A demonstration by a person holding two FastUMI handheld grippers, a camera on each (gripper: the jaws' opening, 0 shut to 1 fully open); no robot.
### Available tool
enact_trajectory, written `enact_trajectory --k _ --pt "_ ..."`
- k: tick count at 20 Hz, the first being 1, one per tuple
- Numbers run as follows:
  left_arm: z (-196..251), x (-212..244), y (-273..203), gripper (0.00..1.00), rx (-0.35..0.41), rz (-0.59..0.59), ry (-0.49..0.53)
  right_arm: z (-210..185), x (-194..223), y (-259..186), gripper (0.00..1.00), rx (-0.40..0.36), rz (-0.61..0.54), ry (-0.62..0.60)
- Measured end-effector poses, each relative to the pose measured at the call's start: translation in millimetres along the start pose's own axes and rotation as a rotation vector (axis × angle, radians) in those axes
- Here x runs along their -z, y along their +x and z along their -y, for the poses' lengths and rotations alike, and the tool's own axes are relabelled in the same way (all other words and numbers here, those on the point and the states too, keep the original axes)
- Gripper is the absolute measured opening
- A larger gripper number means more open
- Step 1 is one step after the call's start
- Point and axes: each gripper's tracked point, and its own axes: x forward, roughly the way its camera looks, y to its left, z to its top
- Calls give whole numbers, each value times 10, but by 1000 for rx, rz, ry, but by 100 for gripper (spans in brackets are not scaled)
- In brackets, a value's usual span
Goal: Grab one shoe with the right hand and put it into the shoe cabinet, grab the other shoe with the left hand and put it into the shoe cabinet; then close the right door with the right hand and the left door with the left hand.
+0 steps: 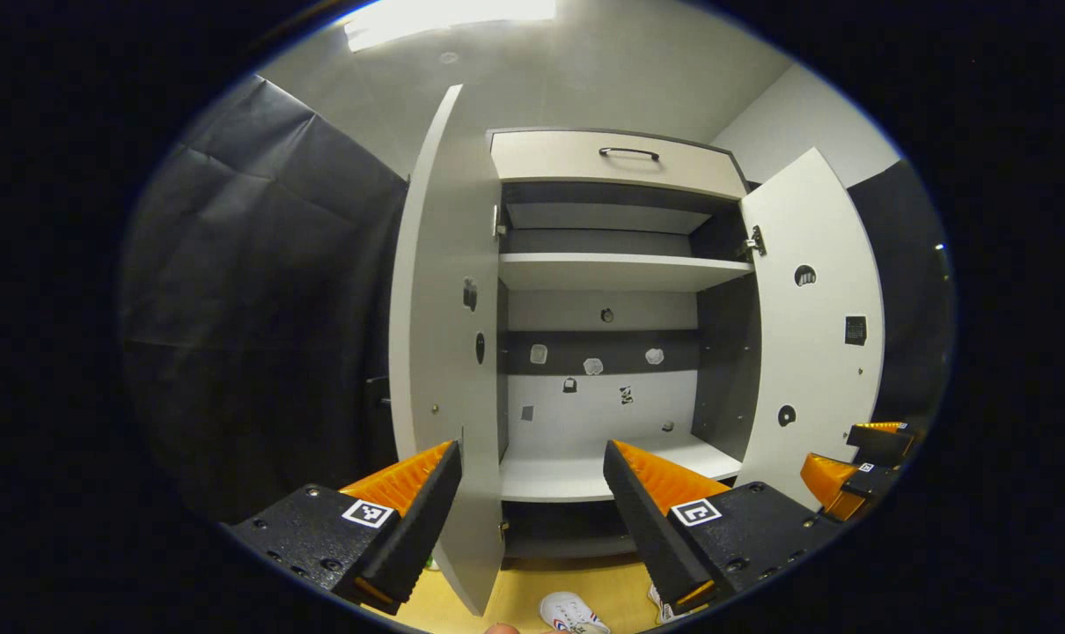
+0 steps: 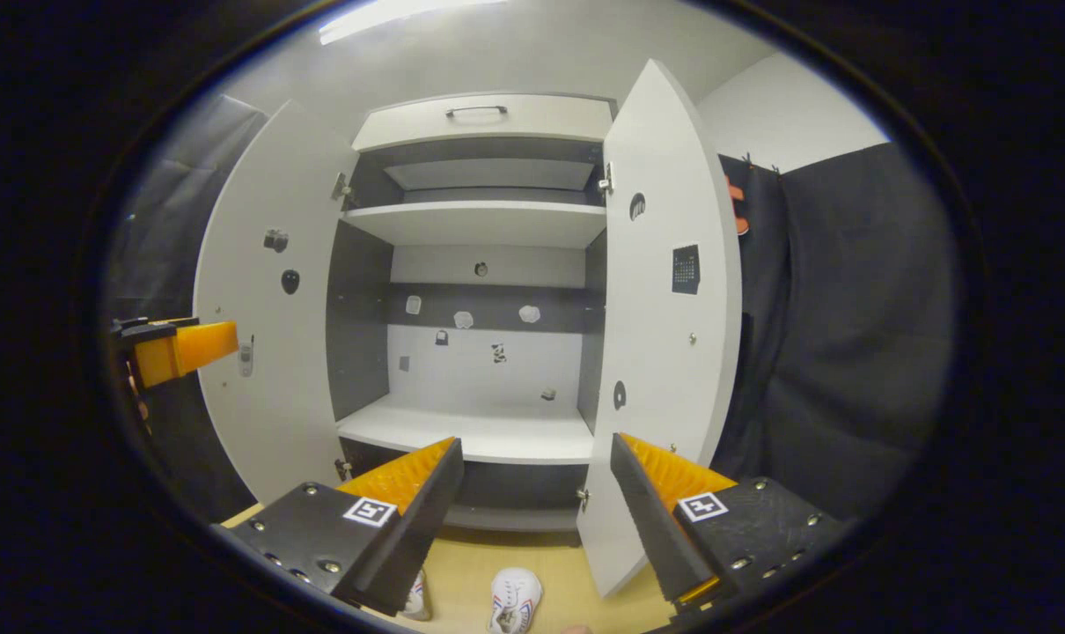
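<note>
Shoes on floor just before open shoe cabinet (image 2: 484,264): one shoe (image 2: 513,599), other shoe (image 2: 415,597). Right gripper (image 2: 532,493) spread wide, empty; left gripper (image 1: 532,493) likewise. Judgement: lower right gripper first, pinch shoe's side wall. Right door (image 2: 673,352), left door (image 1: 444,352) swung open; lower shelf (image 2: 471,436) bare.

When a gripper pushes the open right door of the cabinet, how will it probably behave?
The right door is a flat rigid panel, so it probably will not bend. It hangs on a hinge at the cabinet, so it should swing, not slide. Its smooth face may let the right gripper slip.
</note>
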Motion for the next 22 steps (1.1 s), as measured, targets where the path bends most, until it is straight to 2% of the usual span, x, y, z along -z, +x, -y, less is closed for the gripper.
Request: enact_trajectory --k 6,9,10,11,12,14,16,18,22 --pt "88 -126 53 99 24 39 -35 -114 360 8 100 -28 -72 2" --pt "20 -122 28 99 0 41 -29 -194 741 89 99 -56 -148 -5" --pt "-6 -114 22 99 -9 39 -23 -219 915 121 95 -66 -184 -5" --pt "-27 -100 6 99 -20 35 -15 -246 1114 154 91 -75 -224 -3" --pt "-58 -89 -2 98 -31 32 -7 -263 1312 176 93 -80 -269 -5" --pt "-104 -73 -15 99 -55 28 10 -329 1758 209 82 -106 -372 3" --pt "-152 -66 -22 98 -81 27 17 -397 2217 209 84 -135 -483 -5" --pt "-200 -41 -25 98 -103 18 21 -425 2660 234 66 -157 -588 -16" --pt "-377 -15 -71 99 -174 11 42 -499 3507 136 65 -189 -825 -26"
